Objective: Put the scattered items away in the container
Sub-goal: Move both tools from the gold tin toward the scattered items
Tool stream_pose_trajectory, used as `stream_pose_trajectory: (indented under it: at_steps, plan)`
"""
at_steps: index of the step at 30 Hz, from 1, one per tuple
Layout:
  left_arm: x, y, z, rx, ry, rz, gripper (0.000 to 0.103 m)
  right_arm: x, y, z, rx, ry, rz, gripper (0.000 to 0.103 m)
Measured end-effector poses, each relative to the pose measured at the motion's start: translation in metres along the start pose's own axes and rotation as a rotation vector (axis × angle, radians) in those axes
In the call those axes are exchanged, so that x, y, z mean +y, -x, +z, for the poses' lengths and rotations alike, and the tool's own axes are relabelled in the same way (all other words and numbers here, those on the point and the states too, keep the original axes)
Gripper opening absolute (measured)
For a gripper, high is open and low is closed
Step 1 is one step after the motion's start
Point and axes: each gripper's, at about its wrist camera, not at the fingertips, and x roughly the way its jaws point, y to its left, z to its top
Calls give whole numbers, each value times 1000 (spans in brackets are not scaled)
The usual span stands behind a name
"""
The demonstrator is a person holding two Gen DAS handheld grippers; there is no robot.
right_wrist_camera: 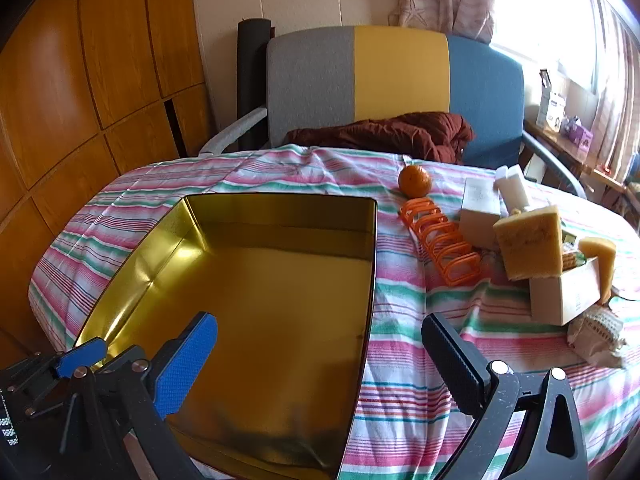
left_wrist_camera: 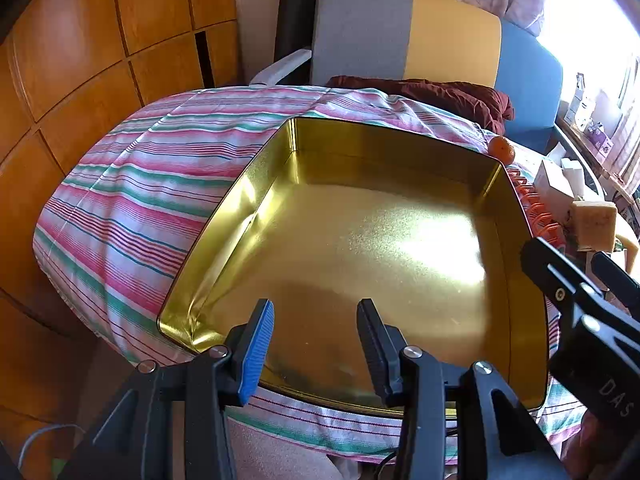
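Gold tin [right_wrist_camera: 256, 280] lies bare-floored under both part-open, unloaded claws, left claw [left_wrist_camera: 316, 344] over its near rim, right claw [right_wrist_camera: 320, 364] straddling its right wall; orange [right_wrist_camera: 415, 180], rack [right_wrist_camera: 440, 240], sponges [right_wrist_camera: 528, 240] right-ahead.

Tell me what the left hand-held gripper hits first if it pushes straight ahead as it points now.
Most likely the bare gold floor of the open tin: the left hand-held gripper is open, empty, angled down into it. Depth is uncertain; nothing lies between.
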Motion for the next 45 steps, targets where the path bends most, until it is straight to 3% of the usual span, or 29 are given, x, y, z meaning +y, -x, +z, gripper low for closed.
stream_pose_trajectory:
  at_steps: [13,21,27,37,42,45]
  plan:
    - [-10,-1,-2,11,-19,0,44,-10,1,0,-3,-23,10,103]
    - [-31,4,0,-8,-83,-39,44,-38,7,1,-27,-68,-46,103]
    - [-67,3,4,7,-186,-139,44,-82,11,-4,-21,-164,-115,103]
    - [-140,19,8,-67,-395,-230,44,-167,29,-24,-36,-307,-262,103]
    - [-173,20,8,-58,-452,-292,45,-211,39,-25,-81,-357,-292,103]
    - [-183,20,3,-40,-471,-319,45,-235,41,-15,-120,-378,-272,95]
